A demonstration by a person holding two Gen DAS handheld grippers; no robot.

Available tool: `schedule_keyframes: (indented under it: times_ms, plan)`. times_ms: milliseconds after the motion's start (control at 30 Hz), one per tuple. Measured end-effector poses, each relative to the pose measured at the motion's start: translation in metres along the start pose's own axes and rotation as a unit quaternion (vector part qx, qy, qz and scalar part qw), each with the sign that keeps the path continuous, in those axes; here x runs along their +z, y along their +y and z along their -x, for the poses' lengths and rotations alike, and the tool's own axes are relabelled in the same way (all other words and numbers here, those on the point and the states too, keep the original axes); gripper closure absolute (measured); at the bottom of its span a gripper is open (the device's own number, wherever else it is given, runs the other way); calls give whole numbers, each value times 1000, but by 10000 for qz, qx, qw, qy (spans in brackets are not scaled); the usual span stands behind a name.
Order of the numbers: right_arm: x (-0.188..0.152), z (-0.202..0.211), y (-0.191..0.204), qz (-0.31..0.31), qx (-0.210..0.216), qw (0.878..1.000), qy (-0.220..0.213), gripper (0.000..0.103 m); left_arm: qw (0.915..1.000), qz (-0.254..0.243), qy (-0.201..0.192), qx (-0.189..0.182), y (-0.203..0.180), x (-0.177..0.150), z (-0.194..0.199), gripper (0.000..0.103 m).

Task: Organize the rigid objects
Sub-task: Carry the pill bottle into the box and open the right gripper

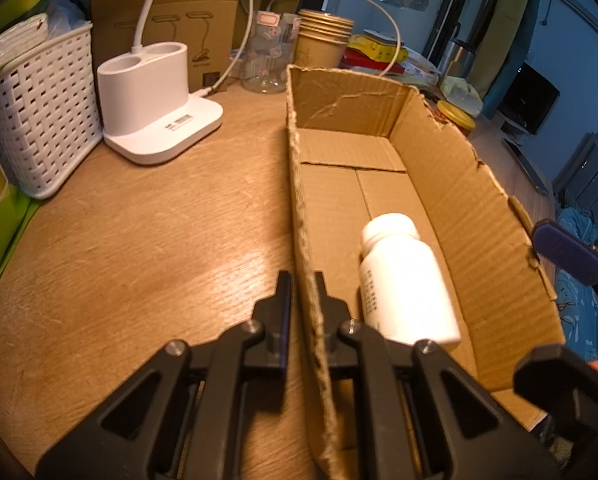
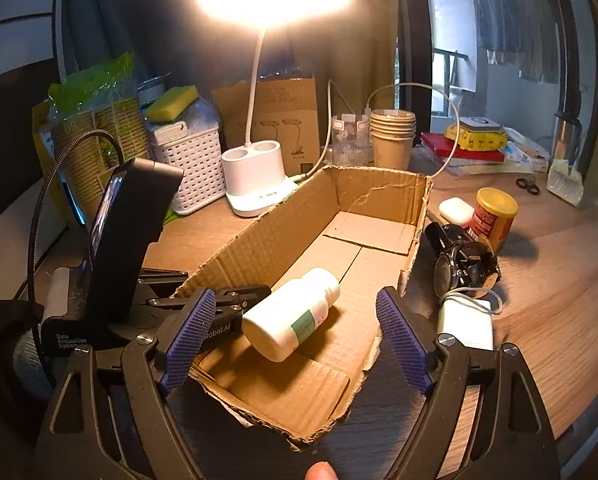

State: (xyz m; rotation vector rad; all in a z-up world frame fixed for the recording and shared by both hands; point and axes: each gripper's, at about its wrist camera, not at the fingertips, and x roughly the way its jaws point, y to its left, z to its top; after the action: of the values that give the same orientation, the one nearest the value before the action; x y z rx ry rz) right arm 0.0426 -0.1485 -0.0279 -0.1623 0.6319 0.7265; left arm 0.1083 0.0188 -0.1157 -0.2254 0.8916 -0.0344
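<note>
Cardboard box [image 2: 339,240] is sitting on the worktop [image 1: 139,248], its left wall being pinched by the left gripper [image 1: 303,280], fingers clamped together on the cardboard. Inside, a white bottle [image 2: 291,314] is lying on its side, already stowed. Over it the right gripper [image 2: 295,336] is hovering with fingers wide apart, empty. Right of the box, a watch [image 2: 465,268], white case [image 2: 455,209] and yellow-lidded jar [image 2: 495,216] are seemingly waiting to go in.
</note>
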Motion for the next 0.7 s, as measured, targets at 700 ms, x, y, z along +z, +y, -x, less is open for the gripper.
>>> schedule_keyframes:
  times_ms: [700]
  plan:
    - [1,31,-56,-552,-900,9933,-461,18,10000,3,2,1,0,0,0,93]
